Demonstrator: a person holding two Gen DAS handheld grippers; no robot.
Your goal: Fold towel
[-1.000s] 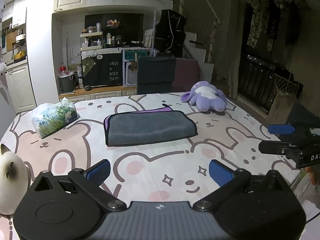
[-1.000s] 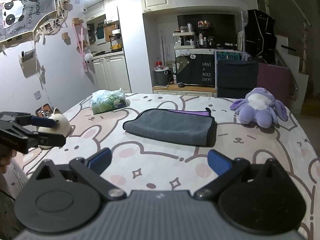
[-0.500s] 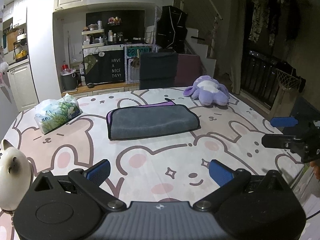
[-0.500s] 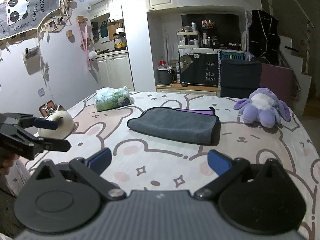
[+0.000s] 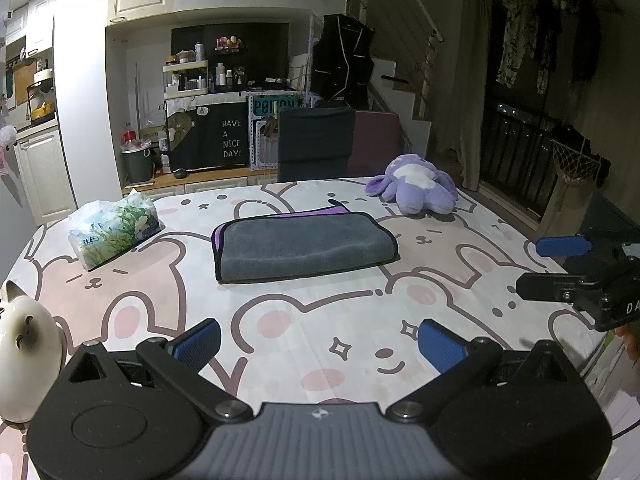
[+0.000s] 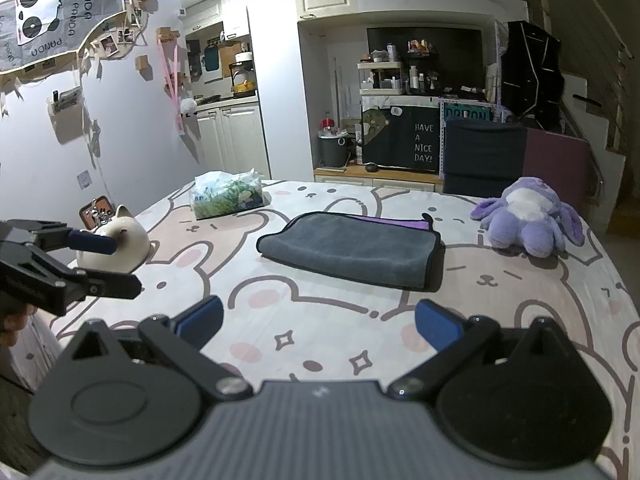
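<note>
A grey towel (image 5: 304,246) with a purple underside lies folded flat in the middle of the table; it also shows in the right wrist view (image 6: 352,248). My left gripper (image 5: 320,344) is open and empty, held back over the near table edge, well short of the towel. My right gripper (image 6: 318,326) is open and empty too, also near the front edge. The right gripper shows at the right edge of the left wrist view (image 5: 560,264), and the left gripper at the left edge of the right wrist view (image 6: 100,260).
A tissue pack (image 5: 114,230) lies at the back left. A purple plush toy (image 5: 416,190) sits at the back right. A white cat figurine (image 5: 26,344) stands at the near left edge. The table wears a bear-print cloth (image 5: 320,320). A dark chair (image 5: 316,142) stands behind.
Both grippers have drawn back and lifted slightly away from the towel, so it looks farther off. The towel has not moved. Both grippers stay open.
</note>
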